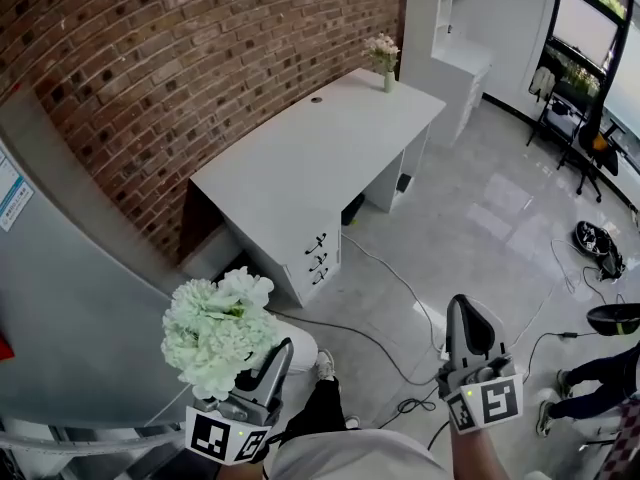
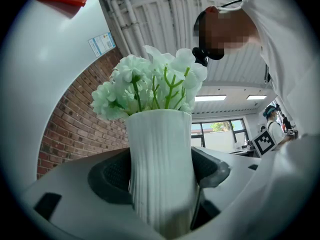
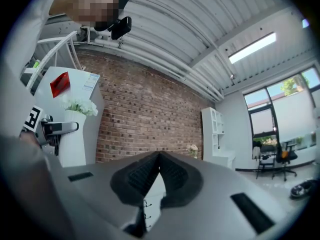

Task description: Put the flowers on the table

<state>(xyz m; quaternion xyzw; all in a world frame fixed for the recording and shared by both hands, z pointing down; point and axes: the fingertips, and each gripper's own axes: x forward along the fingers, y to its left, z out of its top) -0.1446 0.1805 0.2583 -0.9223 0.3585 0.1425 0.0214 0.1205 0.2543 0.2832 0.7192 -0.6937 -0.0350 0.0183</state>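
Note:
A bunch of pale white-green flowers (image 1: 215, 333) stands in a ribbed white vase (image 2: 161, 164). My left gripper (image 1: 265, 366) is shut on that vase, low at the left of the head view, well short of the table. In the left gripper view the jaws press the vase from both sides and the blooms (image 2: 150, 86) rise above them. The white table (image 1: 300, 158) lies ahead along the brick wall. My right gripper (image 1: 462, 313) hangs at the lower right, shut and empty, its pads meeting (image 3: 159, 156). The right gripper view also catches the held flowers (image 3: 80, 105).
A small vase of flowers (image 1: 385, 58) stands at the table's far end. Drawers (image 1: 318, 253) face me under the near end. Cables (image 1: 400, 288) trail over the floor. A grey cabinet (image 1: 60, 298) is at my left, a white shelf unit (image 1: 455, 28) and chair (image 1: 590, 138) are beyond.

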